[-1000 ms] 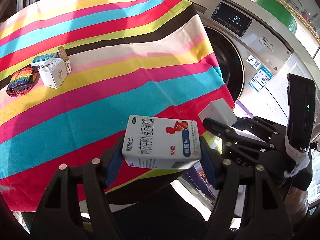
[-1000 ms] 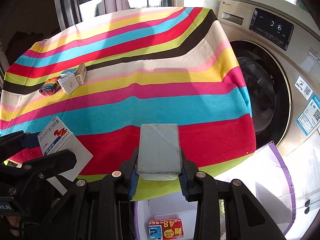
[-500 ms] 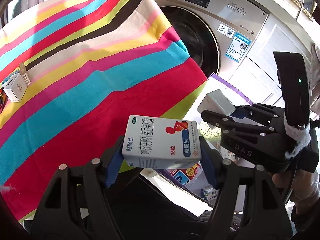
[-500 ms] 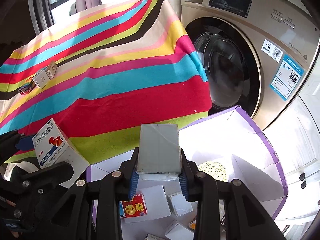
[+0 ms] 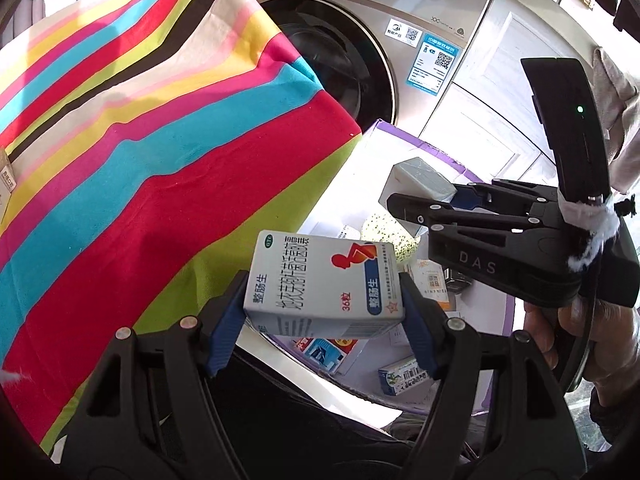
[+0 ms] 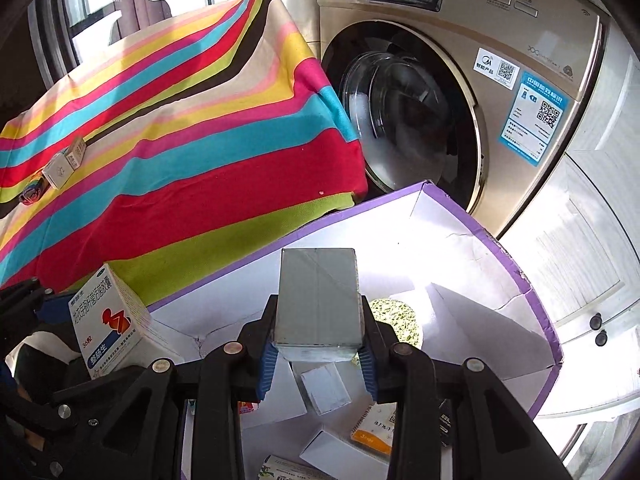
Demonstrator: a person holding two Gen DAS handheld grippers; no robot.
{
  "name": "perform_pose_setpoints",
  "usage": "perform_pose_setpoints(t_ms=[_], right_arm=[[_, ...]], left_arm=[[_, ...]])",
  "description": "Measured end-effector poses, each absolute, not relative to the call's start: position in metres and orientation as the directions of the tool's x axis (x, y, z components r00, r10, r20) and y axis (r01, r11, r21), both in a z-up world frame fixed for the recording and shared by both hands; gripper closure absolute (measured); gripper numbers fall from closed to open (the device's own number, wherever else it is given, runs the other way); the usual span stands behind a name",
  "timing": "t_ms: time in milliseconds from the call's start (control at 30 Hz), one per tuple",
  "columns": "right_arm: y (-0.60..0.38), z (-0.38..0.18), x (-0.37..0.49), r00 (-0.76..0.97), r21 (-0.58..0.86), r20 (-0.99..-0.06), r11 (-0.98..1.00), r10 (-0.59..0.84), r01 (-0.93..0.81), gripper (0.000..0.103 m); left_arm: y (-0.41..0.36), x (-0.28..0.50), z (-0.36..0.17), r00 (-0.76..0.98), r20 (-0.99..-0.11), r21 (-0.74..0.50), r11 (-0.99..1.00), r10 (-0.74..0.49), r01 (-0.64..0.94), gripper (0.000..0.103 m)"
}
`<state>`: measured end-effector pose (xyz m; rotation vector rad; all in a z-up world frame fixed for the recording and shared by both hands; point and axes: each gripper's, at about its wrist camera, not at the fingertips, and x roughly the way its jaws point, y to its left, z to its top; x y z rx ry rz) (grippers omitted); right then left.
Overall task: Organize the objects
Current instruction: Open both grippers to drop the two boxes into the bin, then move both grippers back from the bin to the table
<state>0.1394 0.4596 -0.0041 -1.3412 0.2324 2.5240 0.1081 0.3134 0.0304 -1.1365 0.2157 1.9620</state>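
Two grippers, each loaded. My left gripper (image 5: 322,312) clamps a white medicine box (image 5: 324,286) across its ends; my right gripper (image 6: 317,350) pinches a grey box (image 6: 318,300). Both hang over the open purple-edged carton (image 6: 538,312) of small packs, beside the striped tablecloth (image 6: 180,152) and washing machine (image 6: 460,80).

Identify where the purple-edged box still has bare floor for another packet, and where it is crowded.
Bare: the sunlit white floor of the purple-edged box, between its far wall and the speckled yellow pad. Crowded: the near end under the right gripper, where small packets lie close together.
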Motion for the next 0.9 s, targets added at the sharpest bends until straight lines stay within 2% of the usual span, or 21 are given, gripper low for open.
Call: perform_pose_setpoints(t_ms=[67, 167, 233, 333, 400, 633, 700, 800, 900], right_arm=[[0.460, -0.004, 0.140, -0.529, 0.011, -0.832, -0.947, 0.169, -0.320, 0.064], [0.463, -0.004, 0.138, -0.529, 0.007, -0.830, -0.946, 0.176, -0.325, 0.053], [0.462, -0.003, 0.137, -0.530, -0.002, -0.826, -0.942, 0.190, -0.335, 0.036], [0.461, 0.002, 0.139, -0.541, -0.015, -0.814, -0.939, 0.211, -0.344, 0.024], [0.461, 0.005, 0.139, -0.548, -0.024, -0.805, -0.936, 0.226, -0.350, 0.020], [0.456, 0.015, 0.133, -0.553, -0.076, -0.784, -0.927, 0.283, -0.368, 0.018], [0.453, 0.019, 0.131, -0.547, -0.113, -0.772, -0.916, 0.325, -0.385, 0.017], [0.449, 0.025, 0.130, -0.559, -0.149, -0.744, -0.906, 0.367, -0.396, 0.017], [0.446, 0.033, 0.131, -0.583, -0.139, -0.720, -0.901, 0.377, -0.411, 0.017]], left_arm=[[0.314, 0.108, 0.030, -0.235, -0.782, -0.248, -0.634, 0.577, -0.733, 0.023], [0.312, 0.107, 0.029, -0.229, -0.779, -0.262, -0.635, 0.583, -0.727, 0.017], [0.310, 0.107, 0.029, -0.225, -0.778, -0.272, -0.638, 0.586, -0.720, 0.016], [0.306, 0.107, 0.034, -0.264, -0.770, -0.249, -0.654, 0.581, -0.715, 0.015], [0.302, 0.107, 0.040, -0.304, -0.758, -0.228, -0.672, 0.576, -0.704, 0.009], [0.290, 0.104, 0.048, -0.463, -0.765, -0.088, -0.785, 0.447, -0.613, 0.006], [0.282, 0.107, 0.051, -0.528, -0.718, -0.059, -0.795, 0.454, -0.604, 0.006], [0.276, 0.118, 0.061, -0.662, -0.607, 0.064, -0.804, 0.439, -0.592, 0.006], [0.270, 0.119, 0.067, -0.684, -0.557, 0.061, -0.799, 0.471, -0.599, 0.006]])
